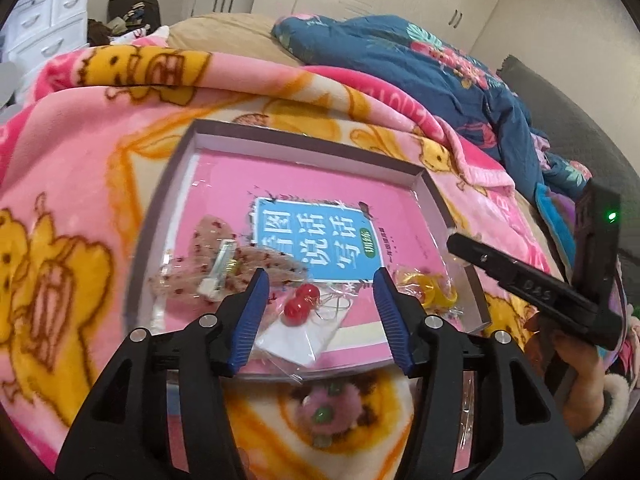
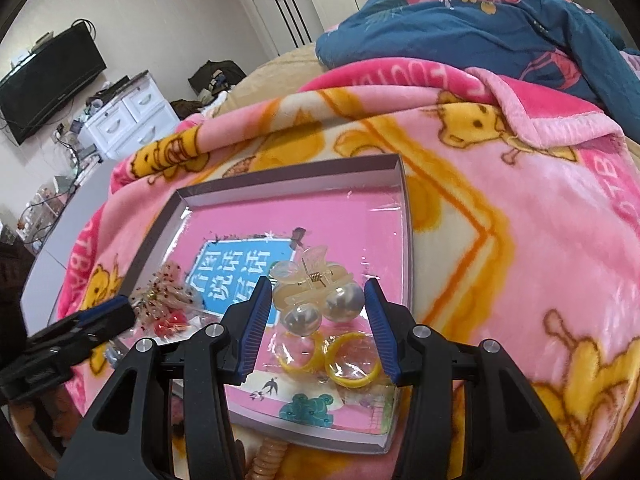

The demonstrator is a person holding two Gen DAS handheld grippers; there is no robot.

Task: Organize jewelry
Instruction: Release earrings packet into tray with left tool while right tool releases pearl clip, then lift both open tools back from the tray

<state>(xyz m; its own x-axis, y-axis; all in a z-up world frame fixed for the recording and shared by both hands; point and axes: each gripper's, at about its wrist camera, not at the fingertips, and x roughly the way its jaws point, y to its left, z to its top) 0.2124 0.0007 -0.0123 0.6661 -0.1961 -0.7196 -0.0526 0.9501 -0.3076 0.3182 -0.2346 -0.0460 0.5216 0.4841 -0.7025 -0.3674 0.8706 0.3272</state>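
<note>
A shallow grey box (image 1: 304, 138) (image 2: 288, 176) with a pink book cover as its floor lies on the bed. My left gripper (image 1: 319, 276) is open over its near edge; a clear bag with red bead earrings (image 1: 300, 300) lies flat between the fingers, untouched. A pink mesh bow clip (image 1: 216, 264) rests to the left. My right gripper (image 2: 318, 282) is shut on a cream hair claw with two pearls (image 2: 312, 288), held just above the box floor. Yellow rings in a clear bag (image 2: 352, 360) lie beneath it. In the left wrist view the right gripper (image 1: 456, 242) hangs over the box's right rim.
The box sits on a pink cartoon blanket (image 2: 520, 240); a blue floral quilt (image 1: 420, 64) is bunched behind. A pink pompom piece (image 1: 332, 404) and a beige coil hair tie (image 2: 268, 460) lie outside the near rim. White drawers (image 2: 124, 120) stand far left.
</note>
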